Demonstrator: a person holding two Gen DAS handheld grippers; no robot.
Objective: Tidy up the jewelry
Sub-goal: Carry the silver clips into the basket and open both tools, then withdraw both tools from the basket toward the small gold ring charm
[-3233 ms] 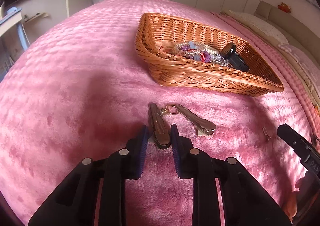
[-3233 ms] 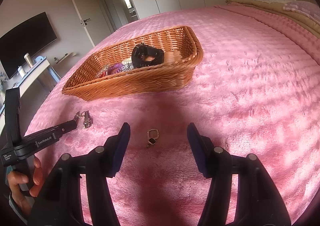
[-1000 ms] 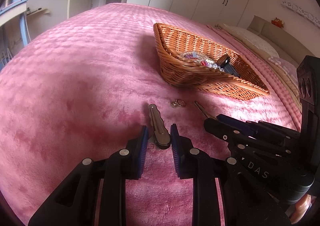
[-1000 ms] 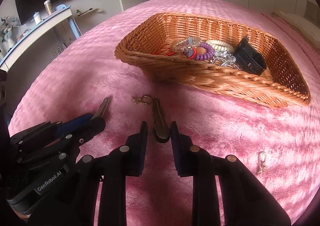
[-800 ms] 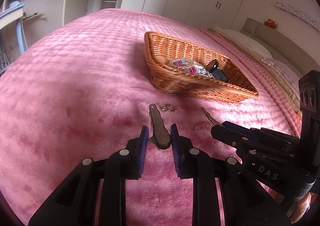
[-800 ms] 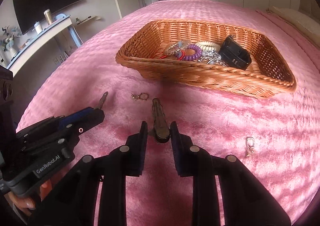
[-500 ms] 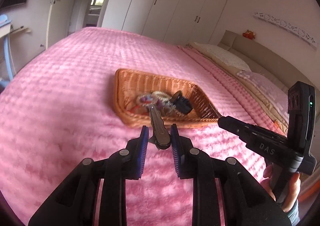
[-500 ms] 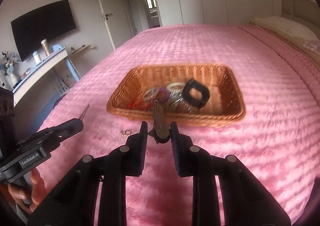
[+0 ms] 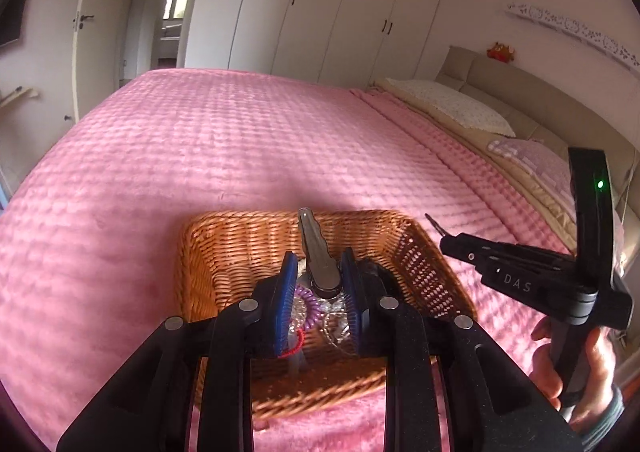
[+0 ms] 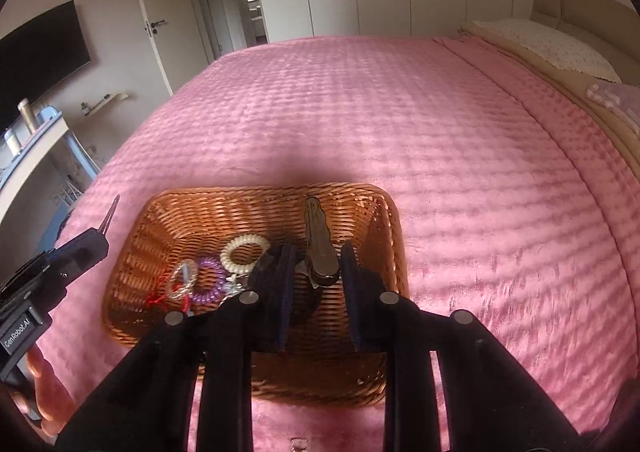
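Left gripper (image 9: 318,284) clamped on a hair clip (image 9: 316,252), right gripper (image 10: 316,276) clamped on another clip (image 10: 318,242); both clips stick forward past the fingertips, held above the basket (image 10: 168,220), which sits on the pink bedspread (image 10: 360,112) with bracelets (image 10: 208,272) inside

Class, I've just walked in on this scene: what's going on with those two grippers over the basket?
A person is tidying jewelry into a wicker basket on a pink bedspread. The left gripper and the right gripper each clamp a metal hair clip above the basket, neither released. Coil bracelets and a black item already lie inside. One small gold piece is on the bedspread near the basket.
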